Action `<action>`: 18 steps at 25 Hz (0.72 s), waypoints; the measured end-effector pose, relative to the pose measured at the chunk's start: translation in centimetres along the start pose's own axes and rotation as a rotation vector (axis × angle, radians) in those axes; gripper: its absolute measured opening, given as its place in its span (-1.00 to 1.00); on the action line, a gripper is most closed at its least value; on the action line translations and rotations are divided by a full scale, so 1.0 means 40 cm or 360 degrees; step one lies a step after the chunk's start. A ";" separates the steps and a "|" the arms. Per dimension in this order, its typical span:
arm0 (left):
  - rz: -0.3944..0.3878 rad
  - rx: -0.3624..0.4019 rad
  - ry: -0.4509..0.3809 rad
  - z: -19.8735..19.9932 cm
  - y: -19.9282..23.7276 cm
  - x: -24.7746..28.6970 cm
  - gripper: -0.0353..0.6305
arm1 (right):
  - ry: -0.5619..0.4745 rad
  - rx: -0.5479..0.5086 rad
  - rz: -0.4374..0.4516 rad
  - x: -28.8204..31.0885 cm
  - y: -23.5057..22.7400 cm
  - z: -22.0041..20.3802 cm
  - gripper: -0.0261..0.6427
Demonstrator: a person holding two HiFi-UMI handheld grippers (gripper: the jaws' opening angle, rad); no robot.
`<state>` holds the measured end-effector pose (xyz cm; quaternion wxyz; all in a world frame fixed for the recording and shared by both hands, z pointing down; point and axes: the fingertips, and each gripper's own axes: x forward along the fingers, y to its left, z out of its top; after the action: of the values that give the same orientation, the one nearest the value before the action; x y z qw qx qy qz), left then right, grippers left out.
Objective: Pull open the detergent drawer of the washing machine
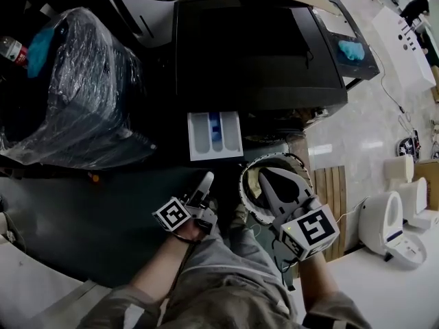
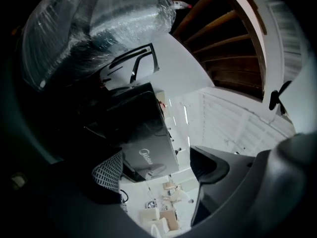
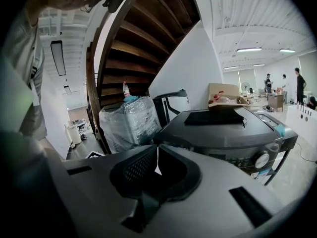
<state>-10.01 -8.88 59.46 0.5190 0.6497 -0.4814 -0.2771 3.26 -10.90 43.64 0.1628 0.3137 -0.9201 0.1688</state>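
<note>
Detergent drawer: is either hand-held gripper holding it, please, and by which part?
Nothing held: left hand-held gripper open, right hand-held gripper shut, empty; drawer untouched.

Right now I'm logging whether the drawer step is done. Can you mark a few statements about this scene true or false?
1. The detergent drawer stands pulled out of the washing machine. True.
2. The left claw is shut on the drawer. False: its jaws are apart with nothing between them, and in the head view it sits short of the drawer.
3. The right claw has its jaws together and holds nothing. True.
4. The plastic-wrapped bundle stands to the right of the machine in the head view. False: it is on the machine's left.
</note>
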 end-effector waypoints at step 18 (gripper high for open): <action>-0.0063 0.1240 0.0092 0.186 -0.414 -0.028 -0.21 | -0.0240 -0.0145 -0.0020 -0.111 0.033 0.282 -0.83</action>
<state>-11.26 -10.95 41.43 0.2414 0.8148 -0.5231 -0.0650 3.58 -12.26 31.52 0.1083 0.3236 -0.9345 0.1015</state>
